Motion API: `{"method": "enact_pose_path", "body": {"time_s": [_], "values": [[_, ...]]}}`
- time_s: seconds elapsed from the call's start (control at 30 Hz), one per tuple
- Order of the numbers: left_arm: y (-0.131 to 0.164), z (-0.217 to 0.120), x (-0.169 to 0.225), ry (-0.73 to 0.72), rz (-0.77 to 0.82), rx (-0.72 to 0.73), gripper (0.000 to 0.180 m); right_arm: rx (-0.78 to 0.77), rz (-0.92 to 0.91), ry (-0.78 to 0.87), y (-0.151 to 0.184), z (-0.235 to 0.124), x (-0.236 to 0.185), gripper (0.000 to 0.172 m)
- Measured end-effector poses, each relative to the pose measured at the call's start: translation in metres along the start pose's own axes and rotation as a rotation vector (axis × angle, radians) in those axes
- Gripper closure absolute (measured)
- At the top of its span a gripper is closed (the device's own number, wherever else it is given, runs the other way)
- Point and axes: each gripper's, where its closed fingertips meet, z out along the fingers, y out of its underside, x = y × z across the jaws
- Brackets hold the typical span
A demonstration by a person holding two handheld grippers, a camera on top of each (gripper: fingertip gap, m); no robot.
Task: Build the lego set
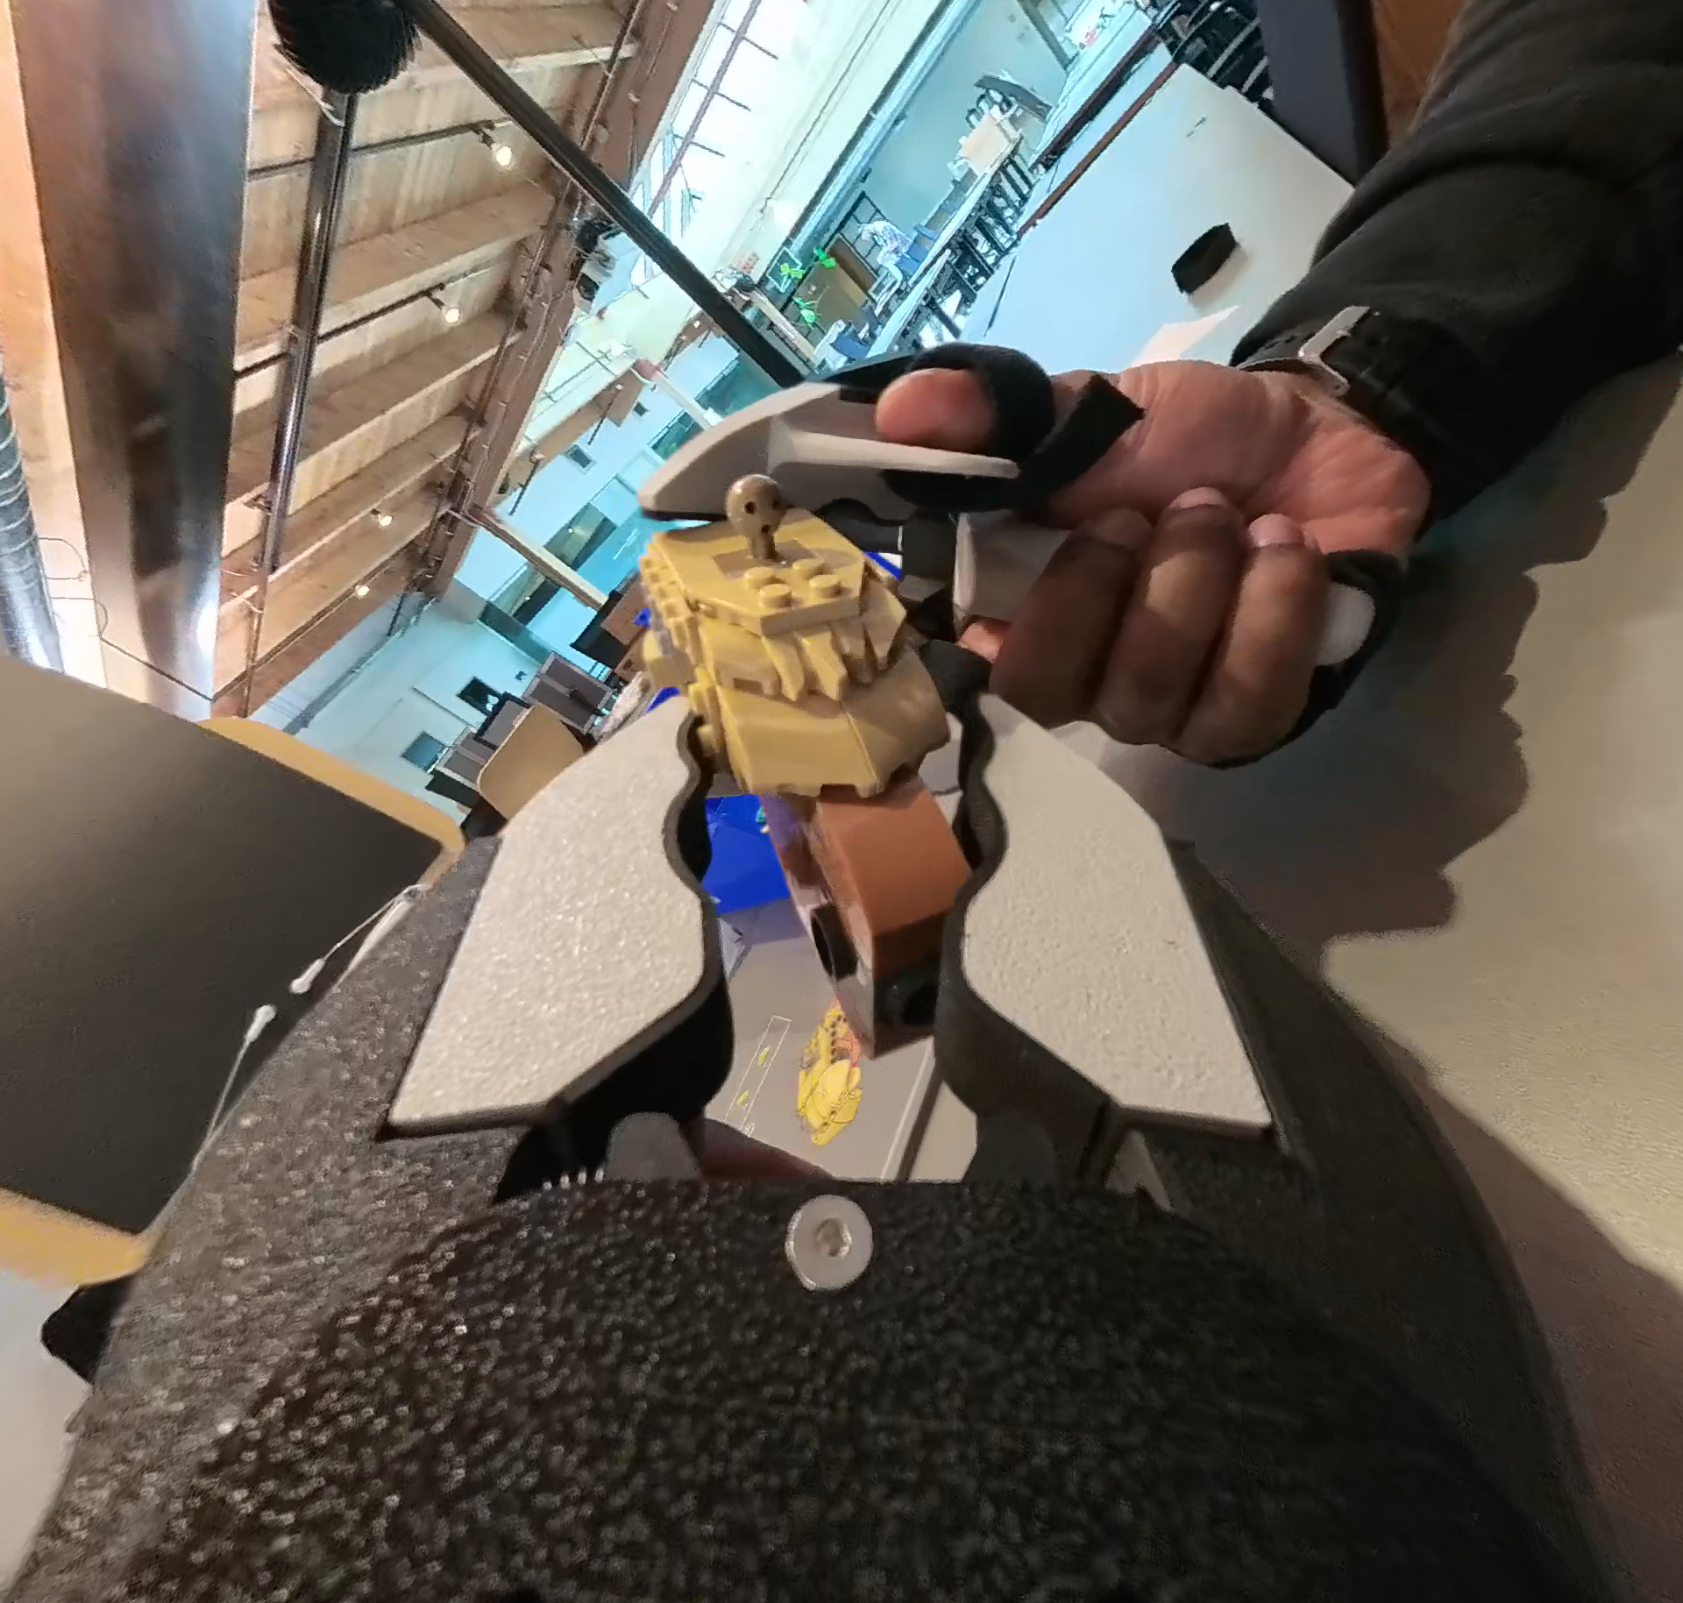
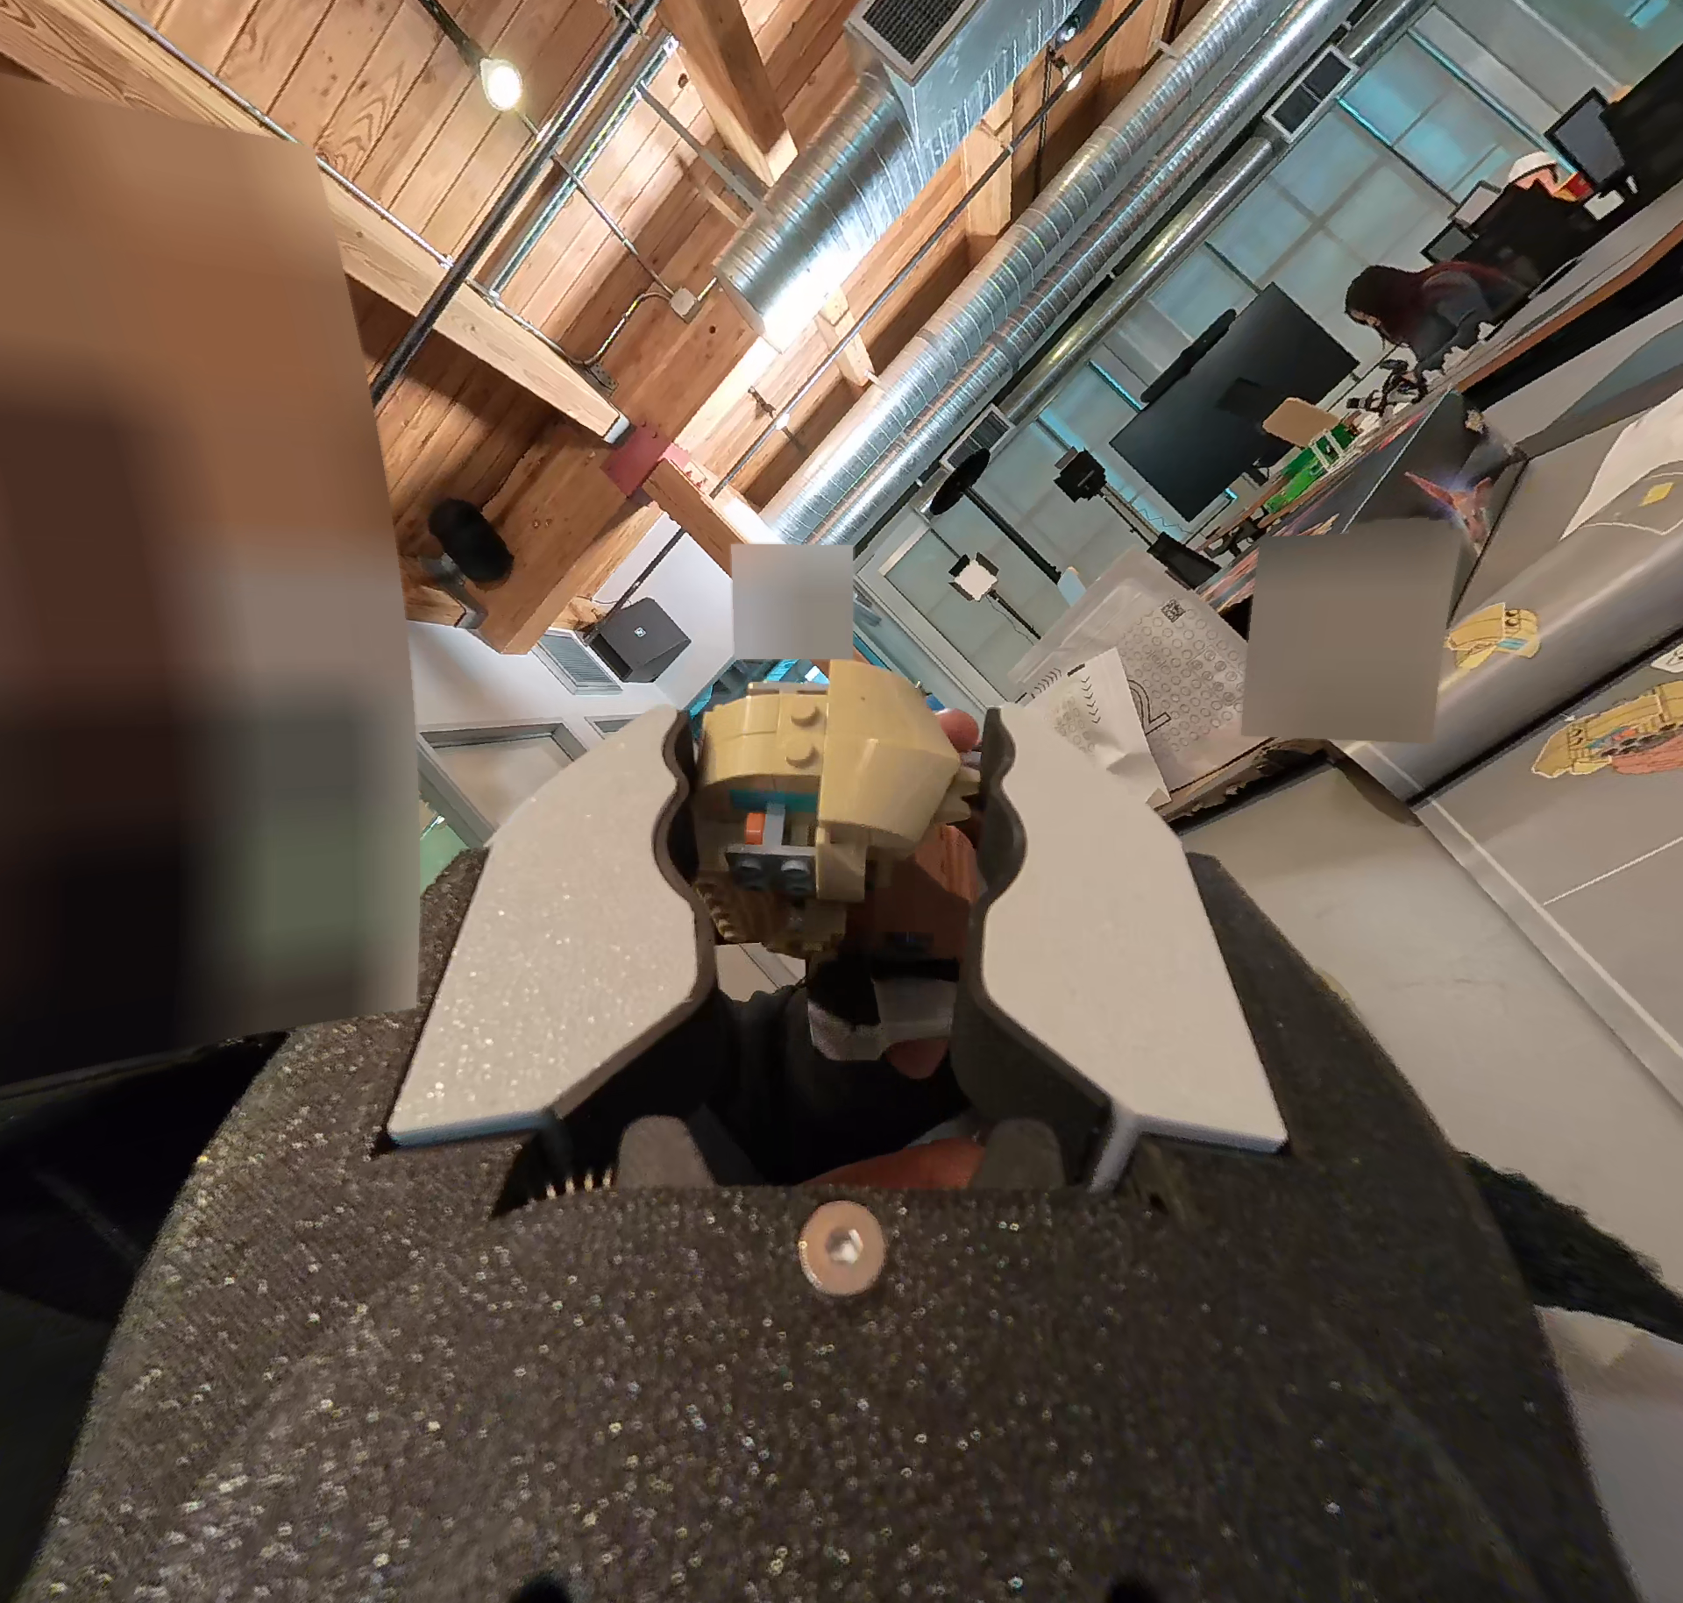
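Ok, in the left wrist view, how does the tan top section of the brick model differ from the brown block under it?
The tan section is many small studded plates topped by a ball-headed pin; the brown block is one smooth piece. The tan section sits at the left gripper's fingertips; the brown block lies deeper between its fingers. Both belong to one model.

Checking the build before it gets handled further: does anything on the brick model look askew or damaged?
Nothing looks broken. The tan brick model sits tilted between both grippers, its brown block pointing toward the left gripper. The tilt looks like handling, not damage.
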Motion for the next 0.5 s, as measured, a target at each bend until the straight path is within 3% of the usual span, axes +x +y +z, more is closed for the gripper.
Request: {"method": "enact_pose_path", "body": {"time_s": [0.03,0.27,0.5], "values": [[0.0,-0.001,-0.002,-0.007,-0.007,0.0,0.129,0.0,-0.002,0.001,0.0,0.0,0.0,0.112],[-0.005,-0.006,-0.011,-0.026,-0.094,0.04,0.137,-0.027,-0.033,0.007,0.0,0.001,-0.002,0.116],[-0.007,-0.021,-0.017,0.064,-0.272,0.123,0.138,-0.064,-0.124,0.052,-0.022,-0.012,0.0,0.12]]}}
